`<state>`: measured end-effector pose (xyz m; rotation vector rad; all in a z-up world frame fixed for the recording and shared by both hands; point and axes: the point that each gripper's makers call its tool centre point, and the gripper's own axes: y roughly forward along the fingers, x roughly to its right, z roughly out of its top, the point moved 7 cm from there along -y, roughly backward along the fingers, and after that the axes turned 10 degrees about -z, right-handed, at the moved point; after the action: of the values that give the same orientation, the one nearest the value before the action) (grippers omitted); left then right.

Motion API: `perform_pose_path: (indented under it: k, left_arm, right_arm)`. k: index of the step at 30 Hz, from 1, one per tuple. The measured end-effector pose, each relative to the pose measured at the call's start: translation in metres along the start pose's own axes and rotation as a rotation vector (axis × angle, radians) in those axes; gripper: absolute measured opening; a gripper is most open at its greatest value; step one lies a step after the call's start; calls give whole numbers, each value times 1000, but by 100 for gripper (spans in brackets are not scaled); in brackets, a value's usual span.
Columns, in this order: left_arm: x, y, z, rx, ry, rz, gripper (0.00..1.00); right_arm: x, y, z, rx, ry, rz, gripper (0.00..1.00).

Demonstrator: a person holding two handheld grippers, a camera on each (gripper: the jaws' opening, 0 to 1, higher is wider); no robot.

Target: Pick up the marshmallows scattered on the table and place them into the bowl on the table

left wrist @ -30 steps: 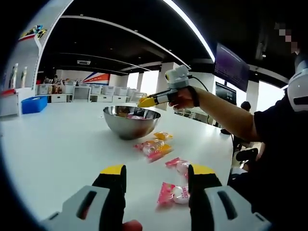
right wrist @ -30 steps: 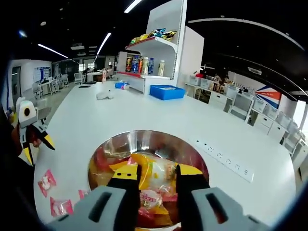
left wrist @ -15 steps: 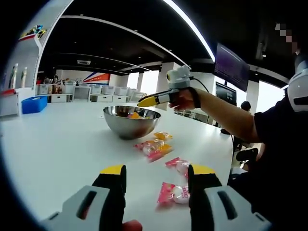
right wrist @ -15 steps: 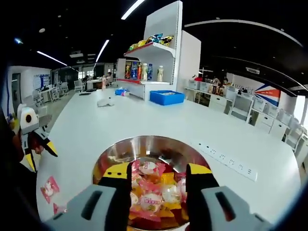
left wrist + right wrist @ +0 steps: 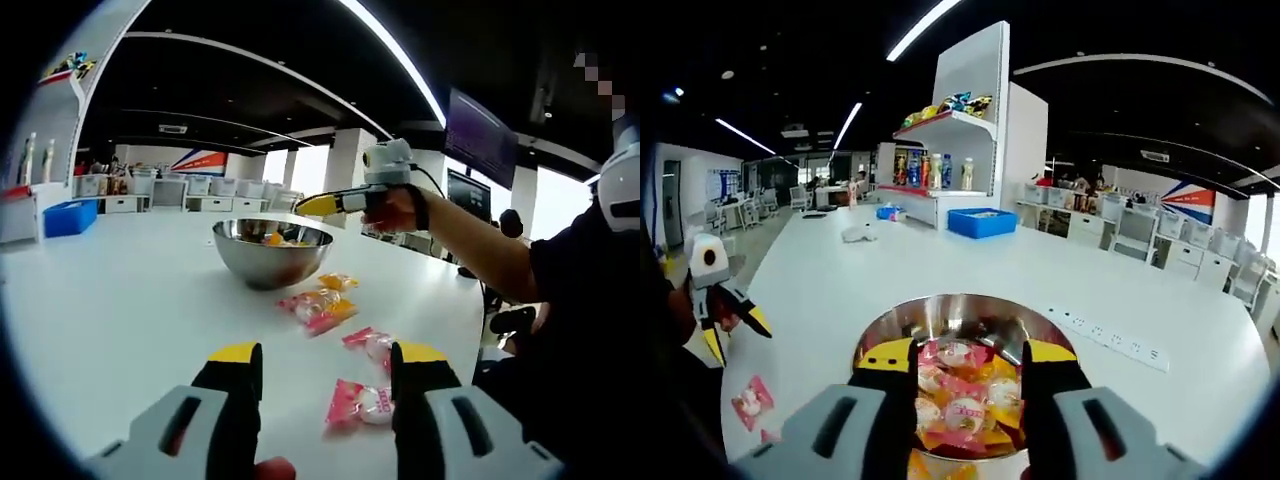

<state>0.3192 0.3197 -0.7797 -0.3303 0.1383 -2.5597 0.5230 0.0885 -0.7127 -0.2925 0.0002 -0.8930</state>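
Grey grippers, yellow-tipped black fingers (image 5: 236,372)

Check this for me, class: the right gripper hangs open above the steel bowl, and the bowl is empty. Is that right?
Not quite. The right gripper does hang open above the steel bowl, but the bowl is not empty: the right gripper view shows wrapped marshmallows piled inside it.

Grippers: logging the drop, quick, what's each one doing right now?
Left gripper: open, empty, above the table.
Right gripper: open, empty, over the bowl of marshmallows.
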Motion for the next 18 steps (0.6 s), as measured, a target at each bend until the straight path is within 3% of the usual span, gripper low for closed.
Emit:
perform_pose_path:
  k: [8,18]
  left_arm:
    - [-2,1,0,-5,-2,-3,52]
    - [-3,3,4,1,3,-2,53]
  right_arm:
    - [-9,-23,-3,30,18,18,41]
    - [-7,-66,12,132,39,-26,41]
